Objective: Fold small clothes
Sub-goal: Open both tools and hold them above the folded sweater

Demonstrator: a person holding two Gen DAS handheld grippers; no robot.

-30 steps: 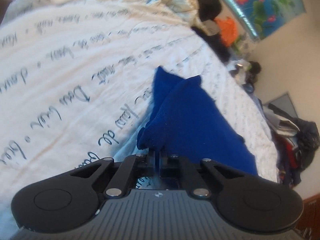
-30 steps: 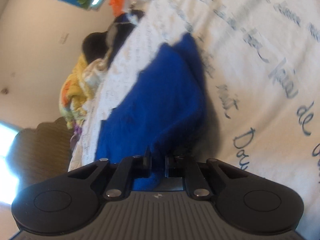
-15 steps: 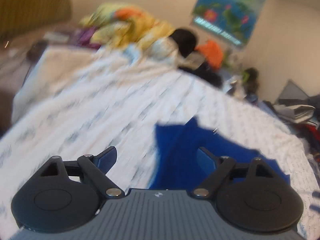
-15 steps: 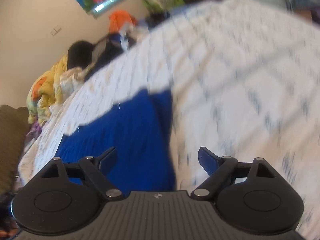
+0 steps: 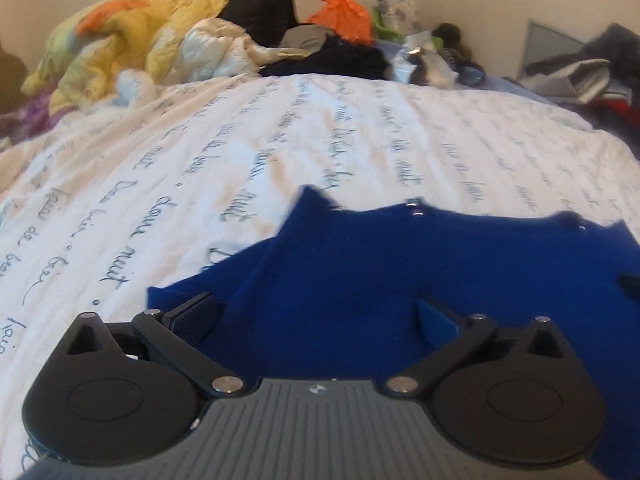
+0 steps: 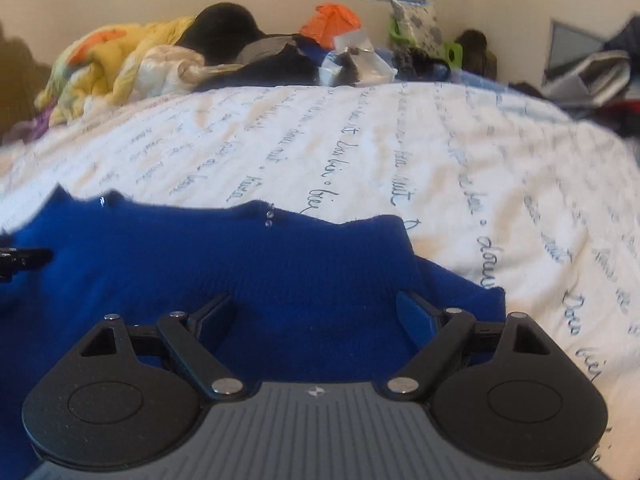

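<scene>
On white bedspread [image 5: 280,152], blue garment [image 5: 400,272] spread, both tongs just opened

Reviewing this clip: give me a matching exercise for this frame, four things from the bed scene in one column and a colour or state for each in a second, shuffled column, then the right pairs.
Things:
1. garment
2. bedspread
3. bag
4. left tool

Colour or state:
A. orange, at the far side of the bed
B. open, nothing gripped
C. dark blue, lying spread on the bed
D. white with rows of blue handwriting

Pairs: 1-C, 2-D, 3-A, 4-B
</scene>
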